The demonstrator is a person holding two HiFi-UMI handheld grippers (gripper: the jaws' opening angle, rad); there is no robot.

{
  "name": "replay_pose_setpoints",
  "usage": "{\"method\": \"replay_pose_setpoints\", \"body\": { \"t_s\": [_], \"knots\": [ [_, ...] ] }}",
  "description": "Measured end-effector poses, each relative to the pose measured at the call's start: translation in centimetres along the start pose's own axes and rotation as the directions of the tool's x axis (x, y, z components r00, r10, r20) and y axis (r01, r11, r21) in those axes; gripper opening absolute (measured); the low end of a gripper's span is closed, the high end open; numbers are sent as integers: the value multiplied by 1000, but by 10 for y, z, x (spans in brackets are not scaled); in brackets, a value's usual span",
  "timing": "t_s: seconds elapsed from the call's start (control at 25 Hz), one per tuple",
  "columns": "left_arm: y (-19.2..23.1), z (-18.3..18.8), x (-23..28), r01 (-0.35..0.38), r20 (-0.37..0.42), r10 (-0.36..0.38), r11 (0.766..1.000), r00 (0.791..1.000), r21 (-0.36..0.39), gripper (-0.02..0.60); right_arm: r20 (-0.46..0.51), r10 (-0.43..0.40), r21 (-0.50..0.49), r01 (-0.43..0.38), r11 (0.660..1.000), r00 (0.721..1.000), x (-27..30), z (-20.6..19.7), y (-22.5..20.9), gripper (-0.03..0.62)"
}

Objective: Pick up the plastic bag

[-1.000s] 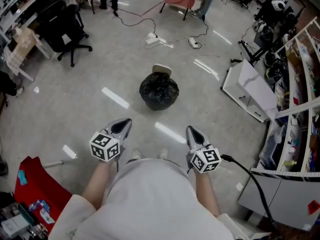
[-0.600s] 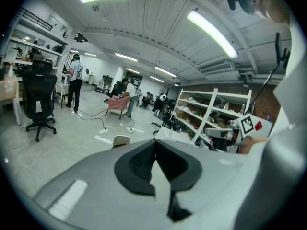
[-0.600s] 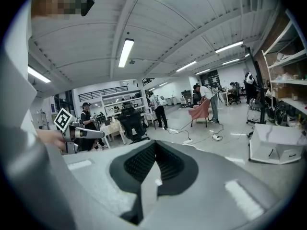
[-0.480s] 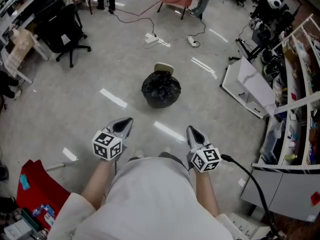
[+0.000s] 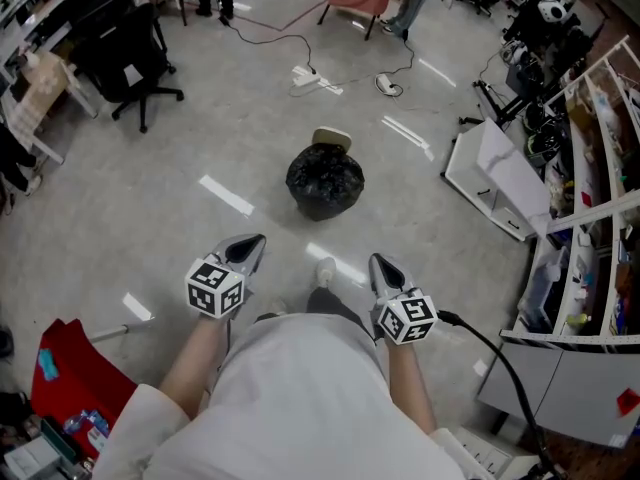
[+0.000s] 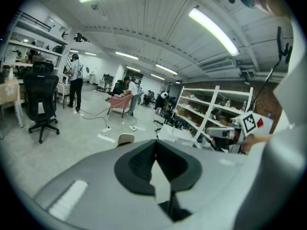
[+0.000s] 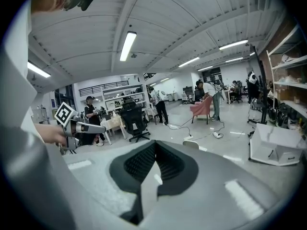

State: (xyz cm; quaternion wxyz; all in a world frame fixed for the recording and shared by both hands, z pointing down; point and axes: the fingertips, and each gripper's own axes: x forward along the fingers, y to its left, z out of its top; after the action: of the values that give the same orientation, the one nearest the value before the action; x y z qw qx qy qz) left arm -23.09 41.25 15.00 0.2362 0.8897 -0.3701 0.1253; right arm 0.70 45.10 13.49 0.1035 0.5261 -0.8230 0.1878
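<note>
A full black plastic bag [image 5: 324, 180] sits on the grey floor ahead of me, with a beige lid-like object [image 5: 331, 138] just behind it. My left gripper [image 5: 250, 244] is held at waist height, shut and empty, well short of the bag and to its left. My right gripper [image 5: 381, 264] is likewise shut with nothing in it, near and to the right of the bag. In both gripper views the jaws meet in a closed line and the bag is hidden behind them; only the beige object [image 6: 125, 139] [image 7: 190, 144] shows.
A white cabinet [image 5: 500, 183] lies on the floor at right beside white shelving [image 5: 600, 148]. Cables and a power strip [image 5: 310, 76] cross the floor beyond the bag. A black office chair [image 5: 125, 53] stands at far left, a red box [image 5: 70, 378] near left. People stand far back.
The view has advanced slightly: the bag sits a little further right in the frame. A foot now shows between the grippers. Both grippers stay shut.
</note>
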Motion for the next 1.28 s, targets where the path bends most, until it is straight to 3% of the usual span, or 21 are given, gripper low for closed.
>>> {"method": "replay_pose_setpoints", "body": {
  "t_s": [0.44,0.96,1.28],
  "knots": [
    [32,33,59,-39,-18,40,999,999,16,3,-19,54,0,-54,999,998,69,22,-46,2],
    [56,84,165,-64,-44,65,998,997,23,3,-43,107,21,-106,994,993,149,60,-146,3],
    [73,108,221,-116,-35,116,993,993,-2,3,-71,174,14,-173,985,982,196,75,-201,3]
  ]
}}
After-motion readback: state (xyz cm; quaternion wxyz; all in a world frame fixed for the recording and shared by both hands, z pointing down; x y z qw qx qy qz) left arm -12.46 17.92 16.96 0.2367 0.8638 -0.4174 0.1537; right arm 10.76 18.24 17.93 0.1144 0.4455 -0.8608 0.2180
